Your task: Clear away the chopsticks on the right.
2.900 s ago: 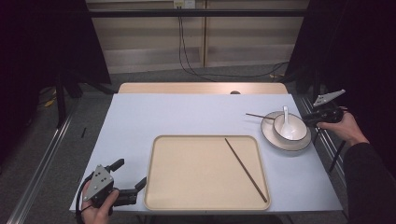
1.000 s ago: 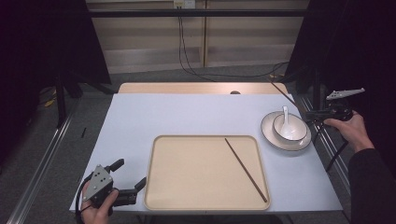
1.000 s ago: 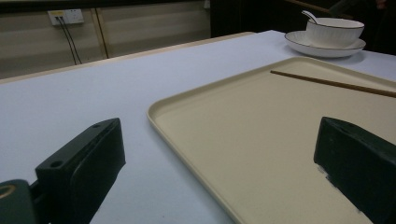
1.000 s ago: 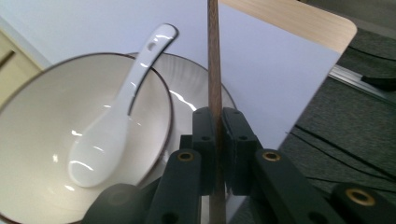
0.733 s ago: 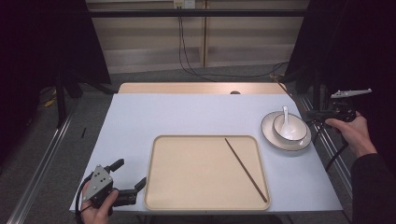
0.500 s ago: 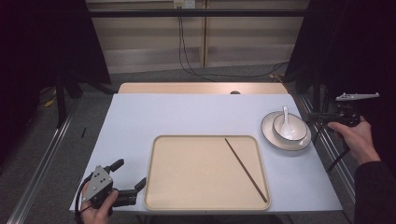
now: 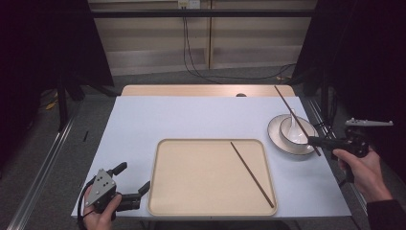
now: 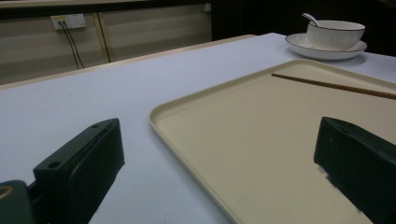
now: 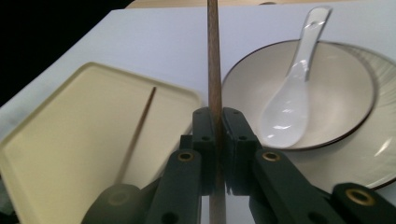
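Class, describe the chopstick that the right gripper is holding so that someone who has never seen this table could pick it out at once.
Find the white bowl on its plate near the table's right edge. The held chopstick slants above it, clamped in the right gripper. Its twin, the other chopstick, lies flat on the beige tray.

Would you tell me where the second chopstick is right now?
In the high view it is at the table's right side, clamped in the right gripper: the held chopstick slants across above the bowl.
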Demonstrator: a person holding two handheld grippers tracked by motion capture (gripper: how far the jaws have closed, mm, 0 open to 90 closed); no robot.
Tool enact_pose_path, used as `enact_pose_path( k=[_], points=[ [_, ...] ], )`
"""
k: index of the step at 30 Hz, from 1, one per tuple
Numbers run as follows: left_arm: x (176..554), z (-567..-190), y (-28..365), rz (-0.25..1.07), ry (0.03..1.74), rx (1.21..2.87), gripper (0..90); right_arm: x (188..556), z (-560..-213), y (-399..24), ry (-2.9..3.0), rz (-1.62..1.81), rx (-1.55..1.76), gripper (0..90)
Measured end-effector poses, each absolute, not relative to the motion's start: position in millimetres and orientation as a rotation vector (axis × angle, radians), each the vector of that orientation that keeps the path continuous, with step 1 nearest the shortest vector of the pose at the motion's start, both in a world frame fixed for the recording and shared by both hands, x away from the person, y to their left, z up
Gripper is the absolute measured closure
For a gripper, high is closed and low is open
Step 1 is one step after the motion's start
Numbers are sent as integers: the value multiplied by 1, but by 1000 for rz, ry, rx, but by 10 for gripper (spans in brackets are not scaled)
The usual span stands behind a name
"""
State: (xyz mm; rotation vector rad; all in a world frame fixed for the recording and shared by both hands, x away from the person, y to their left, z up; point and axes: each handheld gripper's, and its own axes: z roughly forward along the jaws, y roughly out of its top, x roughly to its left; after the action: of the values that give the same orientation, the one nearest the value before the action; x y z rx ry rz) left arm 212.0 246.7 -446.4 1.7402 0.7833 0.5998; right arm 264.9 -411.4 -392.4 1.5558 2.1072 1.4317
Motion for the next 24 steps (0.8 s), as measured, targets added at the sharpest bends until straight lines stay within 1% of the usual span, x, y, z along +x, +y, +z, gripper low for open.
enact_pose_path(
  k=[3,5,7,12,15,24],
  points=[
    [213,-446,246,601,777,1736,17,247,-396,-388,2152,1427,1574,847],
    [213,-447,246,594,777,1735,17,243,-396,-383,2163,1418,1586,847],
    [213,-447,245,597,778,1737,17,233,-400,-361,2199,1408,1580,847],
    [213,-446,246,596,776,1736,17,224,-404,-341,2204,1424,1595,847],
    [213,-447,246,596,776,1738,17,216,-415,-321,2258,1388,1596,847],
    [213,-446,245,594,770,1740,17,205,-434,-290,2313,1341,1662,847]
  ],
)
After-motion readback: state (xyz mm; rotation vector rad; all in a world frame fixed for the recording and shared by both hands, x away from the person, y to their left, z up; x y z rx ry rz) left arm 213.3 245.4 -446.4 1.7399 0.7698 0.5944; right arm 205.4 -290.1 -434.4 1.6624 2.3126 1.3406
